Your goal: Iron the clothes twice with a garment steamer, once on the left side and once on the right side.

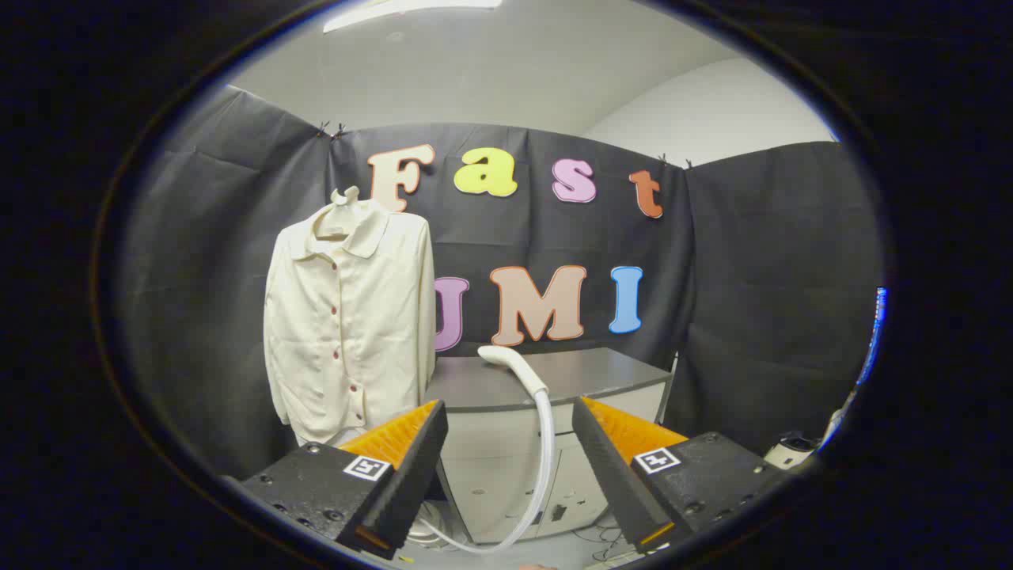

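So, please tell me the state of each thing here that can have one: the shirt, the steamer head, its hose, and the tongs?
Shirt: hanging on a hanger, buttoned, front facing the camera, beyond the tongs.
Steamer head: lying on the grey cabinet top, not held.
Hose: drooping from the head down in front of the cabinet, curving toward the floor.
Tongs: open, holding nothing, the hose seen between the fingers.

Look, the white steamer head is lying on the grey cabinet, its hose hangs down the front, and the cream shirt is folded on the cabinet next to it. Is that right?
Nearly. The cream shirt isn't folded on the grey cabinet; the gripper view shows it hanging up on a hanger, to the cabinet's left. The steamer head does lie on the cabinet, hose hanging down. The gripper is open, holding nothing.
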Tool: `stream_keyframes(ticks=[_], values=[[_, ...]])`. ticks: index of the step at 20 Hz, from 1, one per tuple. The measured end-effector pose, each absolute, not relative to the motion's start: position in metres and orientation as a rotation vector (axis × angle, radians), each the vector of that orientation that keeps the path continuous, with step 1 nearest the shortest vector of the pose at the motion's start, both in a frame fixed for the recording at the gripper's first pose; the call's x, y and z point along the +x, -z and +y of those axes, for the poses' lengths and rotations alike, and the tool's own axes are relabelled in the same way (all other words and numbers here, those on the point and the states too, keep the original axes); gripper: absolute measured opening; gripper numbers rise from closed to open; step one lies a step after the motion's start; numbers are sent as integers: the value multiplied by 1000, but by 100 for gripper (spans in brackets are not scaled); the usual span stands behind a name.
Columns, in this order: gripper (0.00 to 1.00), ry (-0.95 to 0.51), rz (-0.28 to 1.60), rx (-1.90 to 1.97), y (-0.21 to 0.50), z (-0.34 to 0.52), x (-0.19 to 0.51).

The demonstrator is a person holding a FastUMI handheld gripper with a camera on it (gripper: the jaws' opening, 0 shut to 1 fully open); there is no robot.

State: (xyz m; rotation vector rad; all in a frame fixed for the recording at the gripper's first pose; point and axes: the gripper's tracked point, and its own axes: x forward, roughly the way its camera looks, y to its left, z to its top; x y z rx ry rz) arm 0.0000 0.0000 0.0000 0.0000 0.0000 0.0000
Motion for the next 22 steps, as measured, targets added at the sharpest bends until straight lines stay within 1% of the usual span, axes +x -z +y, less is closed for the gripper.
stream_keyframes(ticks=[9, 17, 22], values=[[96, -5, -26, 19, -12, -38, 27], [96, -30, 13, 35, -9, -66, 62], [97, -85, 43, 41, -9, -62, 93]])
